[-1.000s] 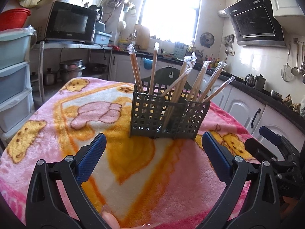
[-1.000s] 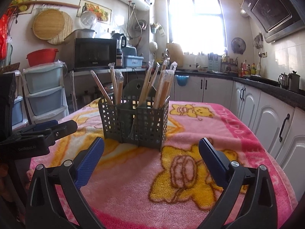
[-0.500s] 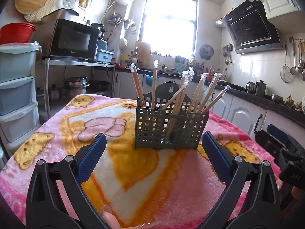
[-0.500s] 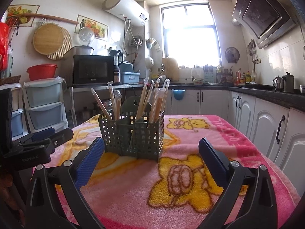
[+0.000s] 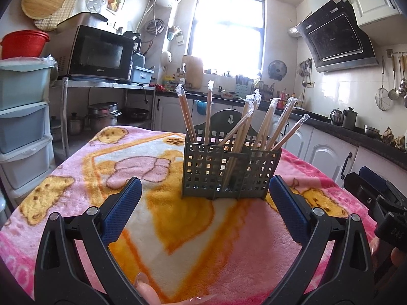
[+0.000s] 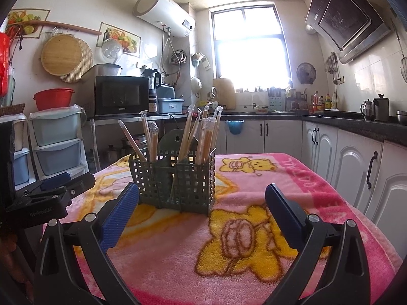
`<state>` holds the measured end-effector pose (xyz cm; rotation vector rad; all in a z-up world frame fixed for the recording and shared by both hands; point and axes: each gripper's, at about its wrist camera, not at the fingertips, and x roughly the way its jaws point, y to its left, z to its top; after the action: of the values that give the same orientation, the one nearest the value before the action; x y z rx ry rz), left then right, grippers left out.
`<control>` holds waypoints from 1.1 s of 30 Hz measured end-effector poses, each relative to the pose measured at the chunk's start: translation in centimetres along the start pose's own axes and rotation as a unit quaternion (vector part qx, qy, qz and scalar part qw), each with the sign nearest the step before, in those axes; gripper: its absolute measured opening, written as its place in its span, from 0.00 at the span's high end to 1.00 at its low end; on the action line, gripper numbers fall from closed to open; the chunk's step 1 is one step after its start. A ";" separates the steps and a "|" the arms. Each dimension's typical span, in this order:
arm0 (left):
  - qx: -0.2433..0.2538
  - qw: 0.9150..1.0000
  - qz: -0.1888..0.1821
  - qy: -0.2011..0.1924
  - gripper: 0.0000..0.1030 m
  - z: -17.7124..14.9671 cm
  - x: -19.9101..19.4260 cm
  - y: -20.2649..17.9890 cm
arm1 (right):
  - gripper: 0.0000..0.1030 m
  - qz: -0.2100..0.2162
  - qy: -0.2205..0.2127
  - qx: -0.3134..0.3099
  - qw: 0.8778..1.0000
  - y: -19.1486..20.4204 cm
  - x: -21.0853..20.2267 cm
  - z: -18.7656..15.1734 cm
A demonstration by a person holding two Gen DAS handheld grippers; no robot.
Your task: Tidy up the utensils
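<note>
Wrapped chopsticks (image 5: 257, 124) stand in a grey perforated utensil caddy (image 5: 229, 171), which rests upright on the surface, itself covered by a pink and yellow bear-print blanket (image 5: 178, 218). The sticks, each sealed in clear plastic, lean at different angles: two near-upright ones occupy the caddy's left compartment in the left wrist view, while the others fan out to the right from the remaining compartments. The caddy's arched hanging tab rises behind them. The left hand-held gripper (image 5: 203, 211) is spread wide with nothing between its blue-padded fingers (image 5: 122, 211), and is held short of the caddy, above the blanket. The right hand-held gripper (image 6: 202, 216) is likewise spread wide and grips nothing; in its view the caddy (image 6: 175, 178) lies ahead, nearer its left finger, with the chopsticks (image 6: 188, 129) rising from it. Each device appears at the margin of the other's view. Background fixtures include a microwave (image 5: 100, 53), a window (image 5: 227, 30), a range hood (image 5: 335, 42) and stacked plastic drawers (image 5: 23, 117).
</note>
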<state>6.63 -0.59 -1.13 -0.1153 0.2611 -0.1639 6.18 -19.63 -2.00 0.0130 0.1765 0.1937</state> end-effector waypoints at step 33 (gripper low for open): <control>0.003 1.000 0.001 0.000 0.10 0.0 0.0 0.0 | 0.06 -0.001 0.005 0.001 1.000 -0.1 0.2 0.0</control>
<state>6.60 -0.63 -1.11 -0.1101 0.2597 -0.1634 6.37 -19.67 -1.99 0.0131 0.1857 0.1920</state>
